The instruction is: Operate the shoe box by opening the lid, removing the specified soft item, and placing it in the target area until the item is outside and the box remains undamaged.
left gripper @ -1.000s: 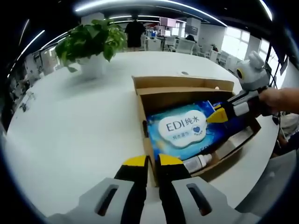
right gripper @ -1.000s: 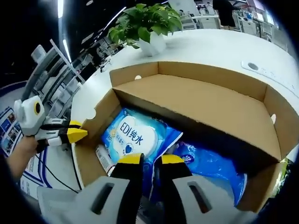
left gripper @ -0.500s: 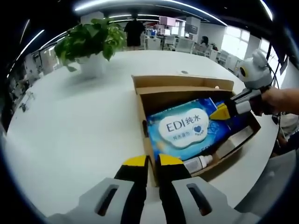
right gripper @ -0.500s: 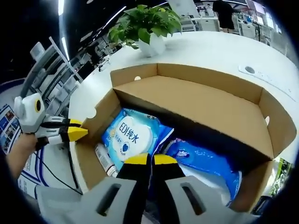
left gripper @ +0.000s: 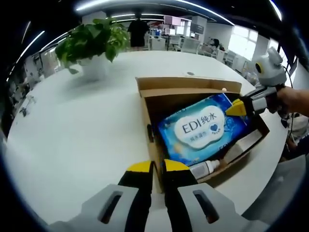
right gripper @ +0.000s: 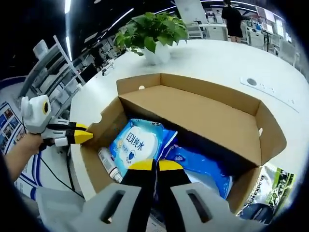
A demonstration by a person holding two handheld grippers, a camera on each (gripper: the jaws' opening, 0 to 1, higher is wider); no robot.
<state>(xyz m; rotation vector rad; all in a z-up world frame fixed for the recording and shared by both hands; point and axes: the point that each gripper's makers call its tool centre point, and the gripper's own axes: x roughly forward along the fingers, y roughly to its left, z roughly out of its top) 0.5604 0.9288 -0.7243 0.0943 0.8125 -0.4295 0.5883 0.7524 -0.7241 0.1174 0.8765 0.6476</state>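
An open cardboard shoe box (left gripper: 149, 104) lies on the white table, its lid (right gripper: 193, 108) folded back. Inside, a blue wet-wipes pack (left gripper: 200, 128) marked "EDI" is tilted up at one end. My right gripper (right gripper: 154, 166) is shut on that pack's (right gripper: 135, 145) near edge; in the left gripper view it (left gripper: 237, 107) enters from the right, holding the pack's far corner over the box. My left gripper (left gripper: 158, 167) is shut on nothing, just outside the box's near wall, and appears at the left (right gripper: 82, 137) beside the box.
A second blue soft pack (right gripper: 205, 166) and a small white bottle (left gripper: 205, 168) lie in the box. A potted plant (left gripper: 94, 46) stands at the table's far side. A green-and-white bag (right gripper: 270, 186) lies beyond the box's end. White table (left gripper: 72, 125) stretches left of the box.
My right gripper's jaws have shut on the wipes pack and lifted it; the pack has tilted up and shifted toward the right gripper. My left gripper has stayed put.
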